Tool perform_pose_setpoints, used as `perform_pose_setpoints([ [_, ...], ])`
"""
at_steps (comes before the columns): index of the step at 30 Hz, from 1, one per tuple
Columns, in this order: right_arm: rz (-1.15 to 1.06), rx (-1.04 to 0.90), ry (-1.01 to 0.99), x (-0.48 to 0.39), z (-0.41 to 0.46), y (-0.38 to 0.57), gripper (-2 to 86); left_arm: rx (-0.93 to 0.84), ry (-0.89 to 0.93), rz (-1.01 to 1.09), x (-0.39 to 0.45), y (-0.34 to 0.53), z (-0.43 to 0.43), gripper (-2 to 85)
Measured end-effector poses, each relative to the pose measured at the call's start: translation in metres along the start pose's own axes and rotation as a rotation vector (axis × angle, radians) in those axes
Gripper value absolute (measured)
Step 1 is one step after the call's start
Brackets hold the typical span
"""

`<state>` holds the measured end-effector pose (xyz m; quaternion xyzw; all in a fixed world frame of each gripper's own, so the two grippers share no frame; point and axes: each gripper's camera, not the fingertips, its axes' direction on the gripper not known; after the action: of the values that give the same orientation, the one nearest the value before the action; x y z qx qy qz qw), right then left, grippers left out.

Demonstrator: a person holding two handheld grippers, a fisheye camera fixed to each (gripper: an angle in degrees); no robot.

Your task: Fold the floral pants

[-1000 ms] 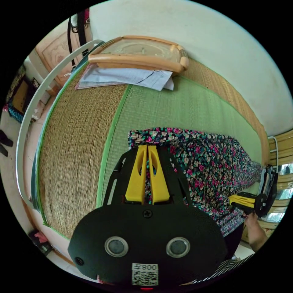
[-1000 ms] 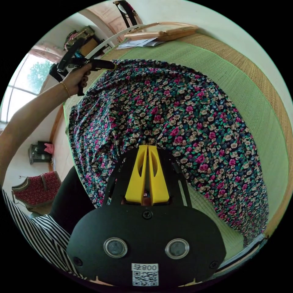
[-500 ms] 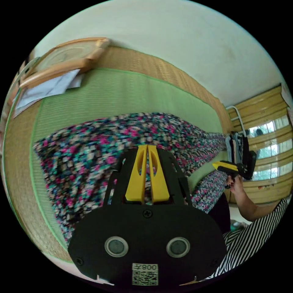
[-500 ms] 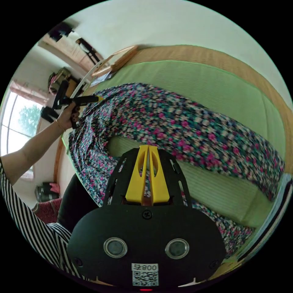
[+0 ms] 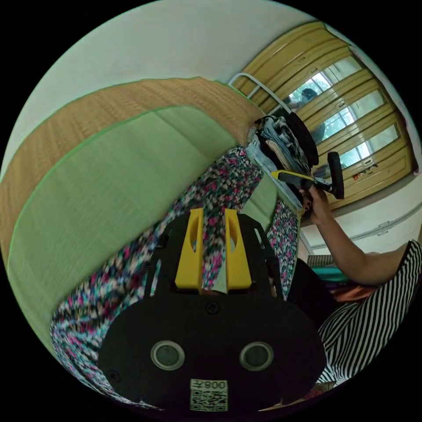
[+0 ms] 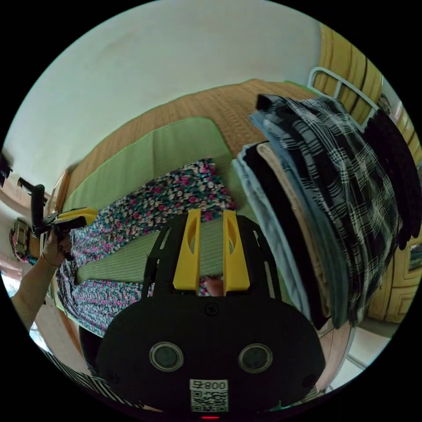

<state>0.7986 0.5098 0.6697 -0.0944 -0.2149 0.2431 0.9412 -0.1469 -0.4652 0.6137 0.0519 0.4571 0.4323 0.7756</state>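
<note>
Left gripper (image 5: 213, 220): yellow jaws parted, grasping nothing, over the floral-print fabric pants (image 5: 220, 189) lying on the green woven mat (image 5: 110, 176), running from 7 to 1 o'clock. Right gripper (image 6: 211, 220): yellow jaws parted, released, pants at 10 o'clock. Stack of folded clothes (image 6: 325, 184) at 2 o'clock.

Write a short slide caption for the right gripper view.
Open right gripper above floral pants lying on a green mat, beside a stack of folded clothes.
</note>
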Motion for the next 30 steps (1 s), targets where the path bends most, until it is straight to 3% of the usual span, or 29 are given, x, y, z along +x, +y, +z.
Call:
perform_pose_setpoints([
  [5, -0.035, -0.017, -0.003, -0.002, -0.010, 0.008, 7.6, -0.050, -0.061, 0.029, -0.032, -0.028, 0.110, 7.2],
  [10, -0.150, -0.009, -0.062, -0.035, -0.032, 0.038, 6.8, -0.084, -0.157, 0.025, -0.082, 0.001, 0.170, 6.9],
  [12, -0.172, -0.002, 0.047, -0.043, -0.037, 0.047, 6.6, -0.103, -0.202, -0.009, -0.106, 0.017, 0.190, 6.7],
  [14, -0.126, 0.040, 0.115, -0.035, -0.046, 0.053, 6.2, -0.108, -0.154, -0.045, -0.135, 0.029, 0.219, 6.6],
  [16, -0.082, 0.002, 0.022, -0.017, -0.048, 0.051, 6.3, -0.097, -0.131, -0.032, -0.146, 0.028, 0.247, 6.7],
  [22, -0.055, -0.033, 0.009, -0.003, -0.054, 0.057, 6.9, -0.111, -0.119, 0.155, -0.139, -0.007, 0.366, 8.0],
  [30, -0.040, -0.041, -0.008, 0.005, -0.074, 0.076, 3.6, -0.183, -0.205, 0.167, -0.168, -0.032, 0.501, 5.2],
])
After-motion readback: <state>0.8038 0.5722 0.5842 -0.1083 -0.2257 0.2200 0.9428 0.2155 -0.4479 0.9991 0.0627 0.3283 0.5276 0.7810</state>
